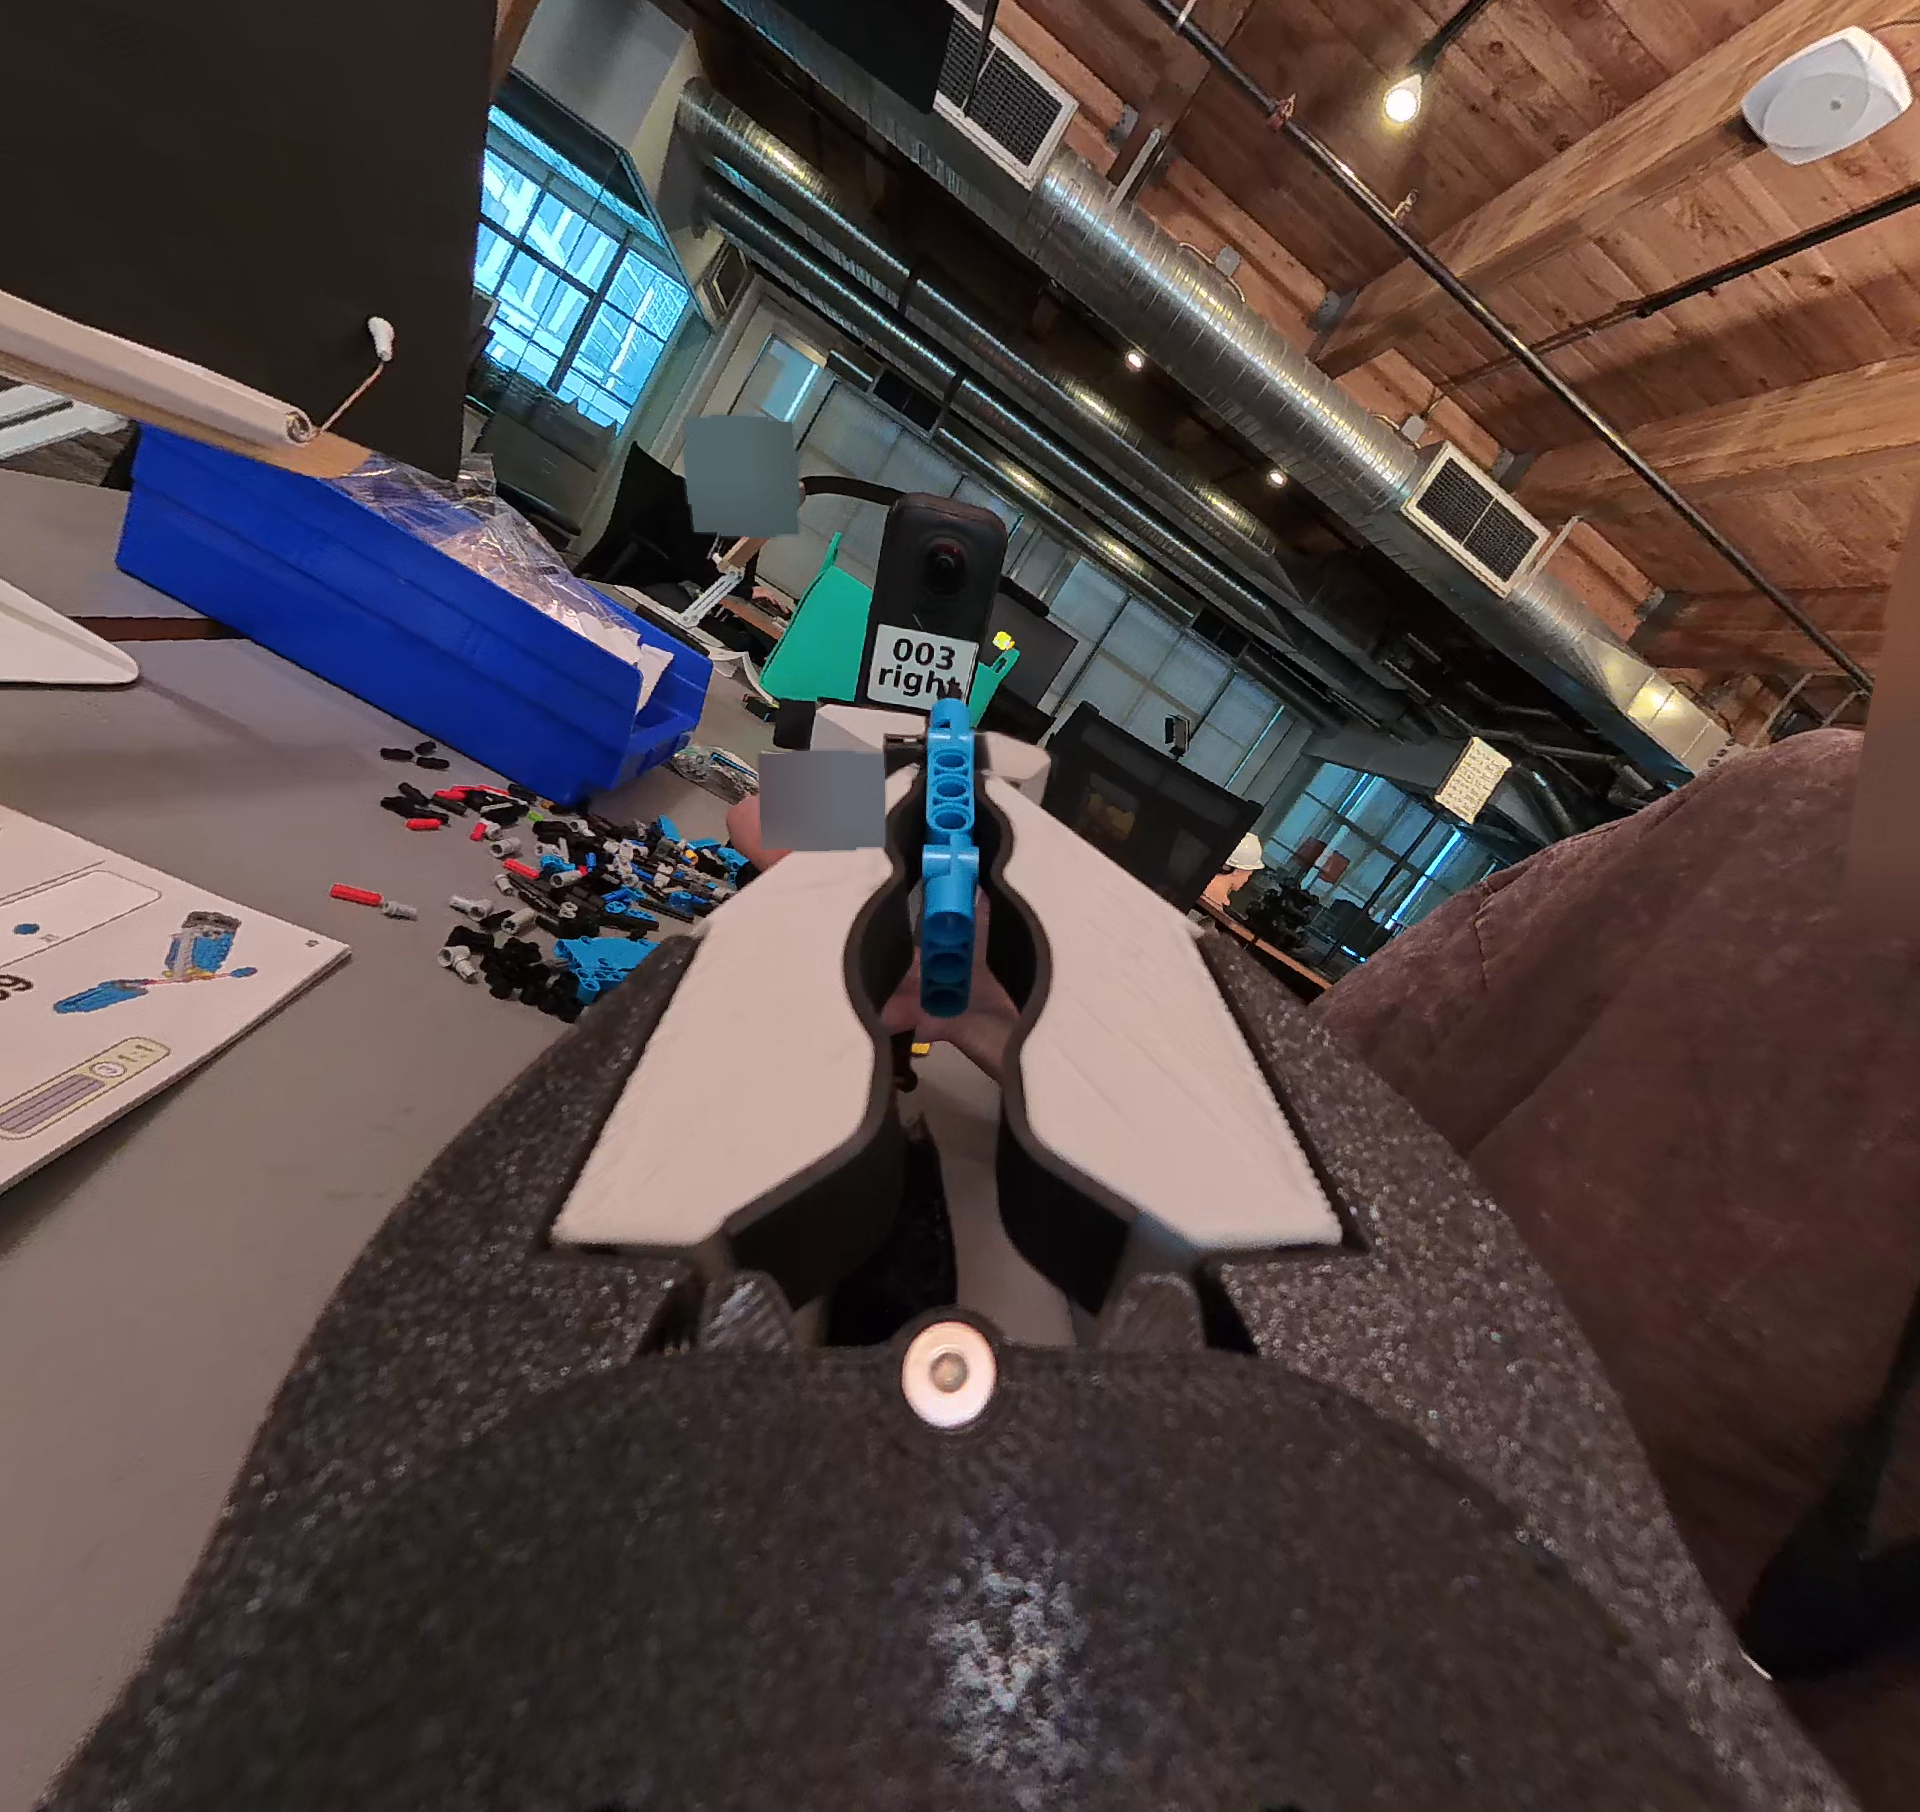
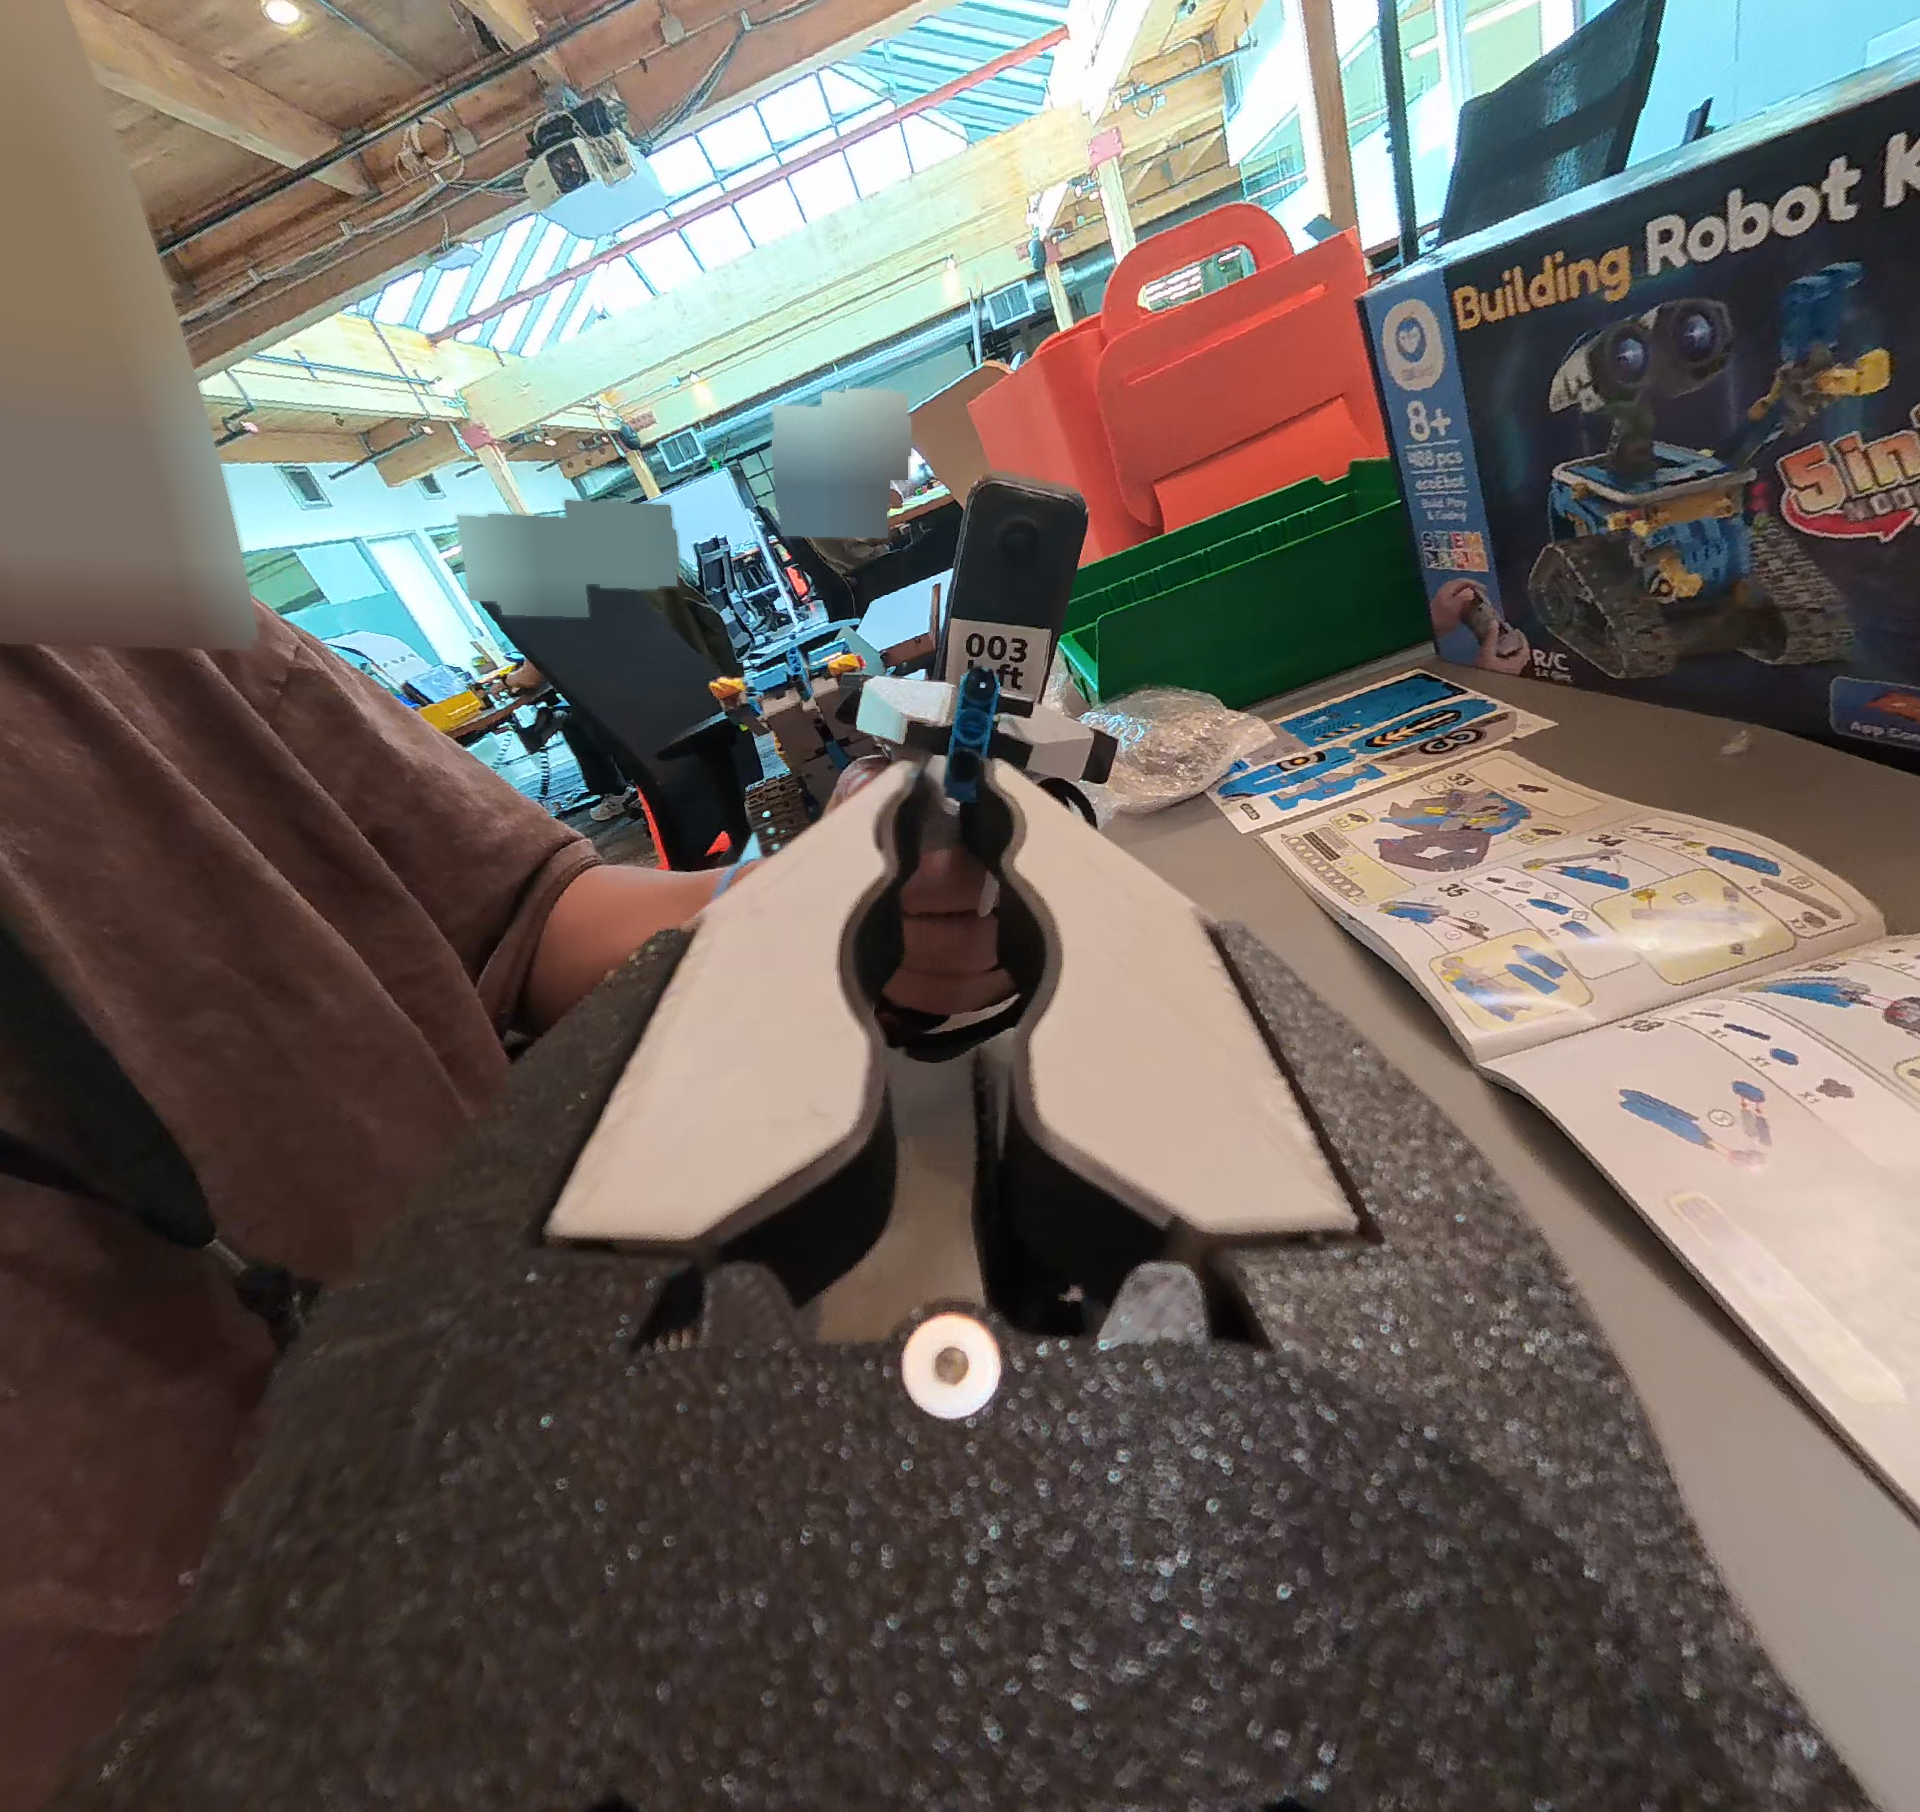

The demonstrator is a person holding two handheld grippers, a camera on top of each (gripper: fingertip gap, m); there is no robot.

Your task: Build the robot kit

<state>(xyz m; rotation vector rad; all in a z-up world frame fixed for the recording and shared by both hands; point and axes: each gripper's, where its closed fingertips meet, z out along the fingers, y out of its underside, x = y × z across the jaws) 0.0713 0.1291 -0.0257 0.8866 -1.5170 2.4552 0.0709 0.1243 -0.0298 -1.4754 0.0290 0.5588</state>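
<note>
A light-blue perforated building beam [image 1: 948,863] is held up in the air between my two grippers, which face each other. My left gripper [image 1: 948,794] is shut on the beam, which runs lengthwise between its white fingers [image 1: 800,1014]. My right gripper [image 2: 958,788] is closed on the near end of the same beam [image 2: 971,728]. It shows in the left wrist view [image 1: 940,713] with its black camera just behind the beam. In the right wrist view the left gripper [image 2: 977,723] shows just beyond my fingertips. A hand [image 2: 940,941] shows through the finger gap.
On the grey table [image 1: 239,806] lie a pile of small black, blue and red parts [image 1: 582,879], a blue bin [image 1: 405,609] and an instruction sheet [image 1: 125,973]. An open booklet [image 2: 1558,941], plastic bag [image 2: 1164,739], green bin [image 2: 1247,599], orange box [image 2: 1205,391] and kit box [image 2: 1662,474] stand right. A person's brown-sleeved arm [image 2: 260,889] is close by. My left and right fingertips are right by each other.
</note>
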